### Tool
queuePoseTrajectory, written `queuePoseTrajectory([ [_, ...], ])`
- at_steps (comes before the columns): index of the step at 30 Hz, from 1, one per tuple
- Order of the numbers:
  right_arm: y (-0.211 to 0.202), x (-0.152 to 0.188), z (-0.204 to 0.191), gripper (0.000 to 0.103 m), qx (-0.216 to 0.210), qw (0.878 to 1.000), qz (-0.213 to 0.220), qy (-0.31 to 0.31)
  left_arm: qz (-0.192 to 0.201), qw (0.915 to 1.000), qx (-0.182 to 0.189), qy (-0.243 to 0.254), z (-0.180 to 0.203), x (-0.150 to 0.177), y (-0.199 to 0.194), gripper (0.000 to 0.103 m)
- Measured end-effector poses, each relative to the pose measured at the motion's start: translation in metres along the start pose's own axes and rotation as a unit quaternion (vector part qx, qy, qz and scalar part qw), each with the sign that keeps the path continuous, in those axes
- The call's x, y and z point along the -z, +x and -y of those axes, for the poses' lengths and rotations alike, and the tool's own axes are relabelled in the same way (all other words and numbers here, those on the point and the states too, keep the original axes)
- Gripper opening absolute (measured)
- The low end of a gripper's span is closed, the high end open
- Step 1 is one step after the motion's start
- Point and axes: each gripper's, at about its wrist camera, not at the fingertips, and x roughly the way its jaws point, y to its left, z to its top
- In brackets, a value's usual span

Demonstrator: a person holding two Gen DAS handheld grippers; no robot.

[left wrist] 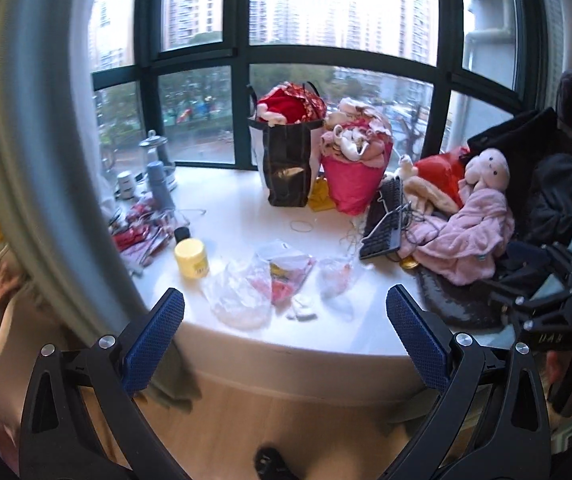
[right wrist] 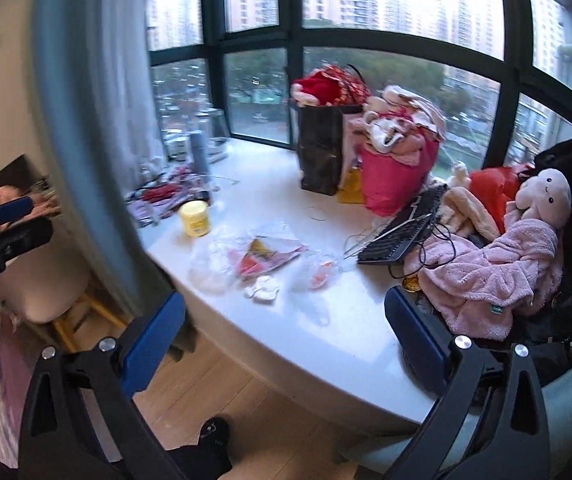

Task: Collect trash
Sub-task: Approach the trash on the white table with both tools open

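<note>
Both tongs spread wide and empty, held off the near edge of the white counter (left wrist: 246, 200): left tongs (left wrist: 285, 320) aimed at the litter, right tongs (right wrist: 285, 324) alongside, nothing between the blue pads (left wrist: 154, 344) of either.

Trash gathered near the front edge of the counter: a crumpled clear plastic bag (left wrist: 236, 296), a torn snack wrapper (left wrist: 286, 276) with red and yellow print touching it, a small clear packet (left wrist: 336, 278) just to the right, and a wad of white tissue (left wrist: 302, 308) nearest the edge. Same cluster seen from the right wrist, wrapper (right wrist: 266, 258) in the middle, tissue (right wrist: 264, 288) in front.

Risks from here, as a judgement:
- Thin, slippery film lying flat on a smooth top; likely to slide away or be pinched by a corner only, then slip out on the lift.
- Overlapping bag and wrapper; apt to drag each other, or the tissue, off the near edge to the floor.
- Yellow-lidded jar (left wrist: 191, 258) just left of the bag; easily knocked by the outer finger on a wide approach.
- Black keyboard (left wrist: 384, 222) with trailing cable near the packet on the right; cable could snag.
- Pink plush toy (left wrist: 486, 172), pink robe (left wrist: 466, 240) and stuffed bags behind: not trash by the look, easily mistaken in the clutter.
- No bin visible in either view; destination unclear.
</note>
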Motion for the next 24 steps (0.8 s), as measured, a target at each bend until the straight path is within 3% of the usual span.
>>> queuePoseTrajectory([
  [4, 0.033, -0.024, -0.012, 0.097, 0.015, 0.999, -0.013, 0.042, -0.015, 0.9993, 0.028, 0.018, -0.039, -0.015, 0.039, 0.098],
  [8, 0.06, -0.033, -0.019, 0.097, 0.058, 0.996, -0.021, 0.057, -0.035, 0.9949, 0.081, 0.049, -0.063, -0.022, 0.078, 0.098],
  [12, 0.08, -0.031, -0.015, 0.097, 0.088, 0.992, -0.037, 0.082, -0.051, 0.9872, 0.116, 0.097, -0.06, -0.026, 0.118, 0.098],
  [17, 0.094, -0.027, -0.005, 0.097, 0.115, 0.988, -0.043, 0.09, -0.052, 0.9806, 0.163, 0.095, -0.052, -0.04, 0.158, 0.098],
  [24, 0.129, -0.025, 0.023, 0.097, 0.115, 0.984, -0.067, 0.115, -0.059, 0.9751, 0.189, 0.1, -0.031, -0.062, 0.206, 0.098],
])
